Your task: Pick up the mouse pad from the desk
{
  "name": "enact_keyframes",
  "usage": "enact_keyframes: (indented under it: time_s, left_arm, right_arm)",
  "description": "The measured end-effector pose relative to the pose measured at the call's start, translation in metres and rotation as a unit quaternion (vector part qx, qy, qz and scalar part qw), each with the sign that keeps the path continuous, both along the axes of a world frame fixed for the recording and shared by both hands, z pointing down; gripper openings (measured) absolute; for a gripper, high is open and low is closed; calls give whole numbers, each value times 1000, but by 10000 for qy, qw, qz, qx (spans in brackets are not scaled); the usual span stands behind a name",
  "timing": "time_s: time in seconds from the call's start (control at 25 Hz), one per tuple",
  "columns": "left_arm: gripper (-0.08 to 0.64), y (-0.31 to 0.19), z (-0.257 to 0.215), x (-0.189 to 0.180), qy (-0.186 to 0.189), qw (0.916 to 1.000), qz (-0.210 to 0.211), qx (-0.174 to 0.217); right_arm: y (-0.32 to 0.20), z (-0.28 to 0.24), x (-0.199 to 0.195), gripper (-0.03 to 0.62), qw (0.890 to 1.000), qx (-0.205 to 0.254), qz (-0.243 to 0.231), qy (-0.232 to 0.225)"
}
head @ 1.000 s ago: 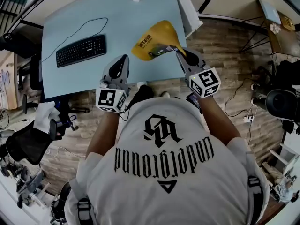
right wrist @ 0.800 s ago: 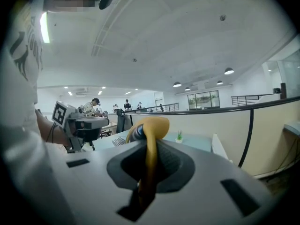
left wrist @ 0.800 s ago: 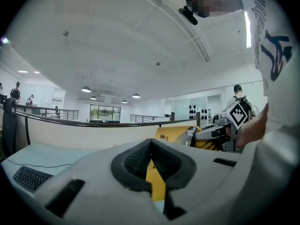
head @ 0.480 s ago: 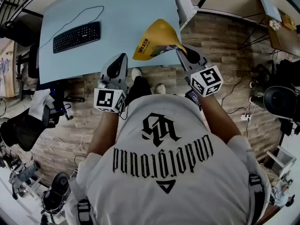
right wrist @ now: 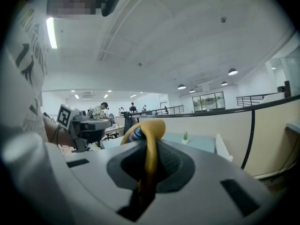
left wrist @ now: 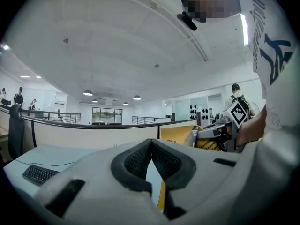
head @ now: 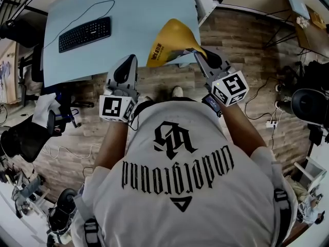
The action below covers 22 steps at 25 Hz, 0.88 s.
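Note:
The yellow mouse pad (head: 172,42) hangs curled in the air over the front right corner of the pale blue desk (head: 139,9). My right gripper (head: 198,54) is shut on the pad's right edge. In the right gripper view the pad (right wrist: 149,139) stands as a thin yellow strip pinched between the pads. My left gripper (head: 128,62) hovers left of the pad, apart from it, shut with nothing in it. In the left gripper view its jaws (left wrist: 151,144) meet, and the pad (left wrist: 180,132) and right gripper (left wrist: 213,131) show beyond.
A black keyboard (head: 85,33) with its cable lies on the desk's left part. A white partition (head: 203,4) borders the desk's right side. A small potted plant (right wrist: 185,136) stands at the desk's far edge. Office chairs (head: 31,138) and floor cables (head: 257,107) surround me.
Both grippers have drawn back from the desk toward the person, the right one carrying the mouse pad from above the desktop to its front edge. The pad stays gripped.

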State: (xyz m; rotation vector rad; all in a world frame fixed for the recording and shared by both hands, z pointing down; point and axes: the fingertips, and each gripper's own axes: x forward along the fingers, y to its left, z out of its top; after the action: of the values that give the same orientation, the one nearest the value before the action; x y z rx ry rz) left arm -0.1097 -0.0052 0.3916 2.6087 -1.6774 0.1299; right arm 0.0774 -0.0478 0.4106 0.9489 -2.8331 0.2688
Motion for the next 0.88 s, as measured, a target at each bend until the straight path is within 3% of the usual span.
enact_keyframes:
  time_s: [0.36, 0.88]
  left_arm:
    - [8, 17, -17, -30, 13, 9997, 233, 65]
    - [8, 65, -27, -110, -16, 9980, 601, 186]
  right_arm:
    - [30, -10, -30, 25, 9999, 31, 123, -13]
    - [92, -27, -109, 25, 9994, 190, 283, -99]
